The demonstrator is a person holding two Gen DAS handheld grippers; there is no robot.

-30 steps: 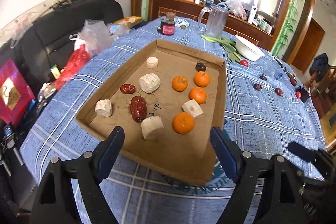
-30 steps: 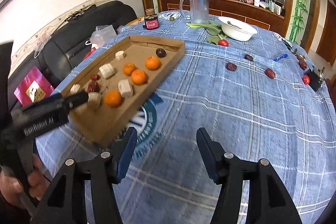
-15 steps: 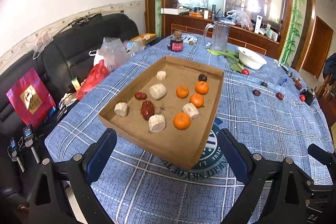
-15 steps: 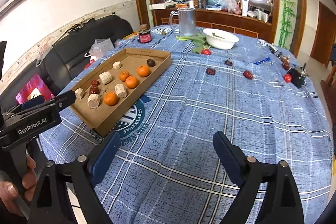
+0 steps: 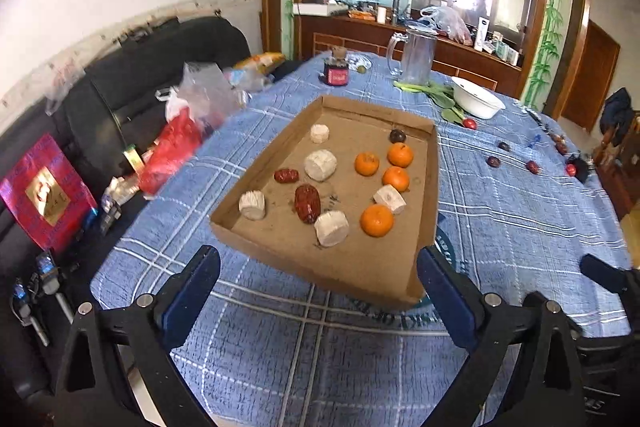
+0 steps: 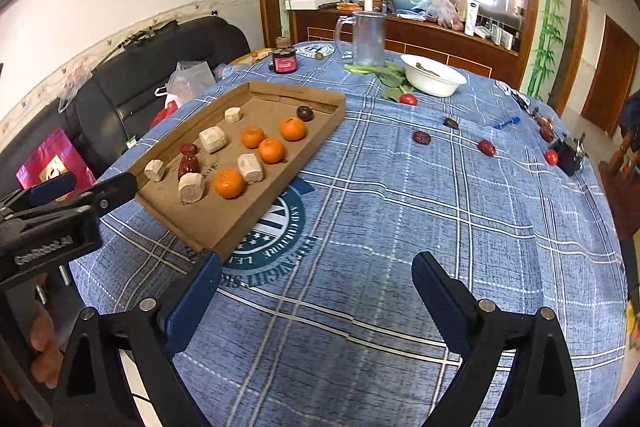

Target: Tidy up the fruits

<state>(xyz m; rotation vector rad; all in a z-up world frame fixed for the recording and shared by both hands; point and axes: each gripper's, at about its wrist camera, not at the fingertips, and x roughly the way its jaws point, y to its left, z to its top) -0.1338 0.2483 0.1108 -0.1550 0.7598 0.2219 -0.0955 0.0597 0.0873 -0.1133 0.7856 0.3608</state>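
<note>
A shallow cardboard tray (image 5: 433, 187) (image 6: 224, 231) lies on the blue checked tablecloth. It holds several oranges (image 5: 376, 220) (image 6: 229, 183), several pale cut chunks (image 5: 331, 228) (image 6: 191, 187), red dates (image 5: 307, 203) (image 6: 188, 165) and a dark round fruit (image 5: 397, 135) (image 6: 305, 113). Several red dates (image 6: 486, 147) and small red fruits (image 6: 551, 157) lie loose on the cloth to the right. My left gripper (image 5: 318, 279) is open and empty, short of the tray's near edge. My right gripper (image 6: 316, 285) is open and empty over bare cloth right of the tray.
A white bowl (image 6: 434, 79), a clear glass jug (image 6: 368, 37), green leaves (image 6: 384, 73) and a dark red jar (image 6: 285, 60) stand at the far end. A black sofa (image 5: 132, 87) with bags lies left of the table. The left gripper's body (image 6: 56, 223) shows in the right wrist view.
Both grippers have drawn back and up from the table, so the tray looks smaller and farther. Both stayed open and empty. The tray and fruits have not moved.
</note>
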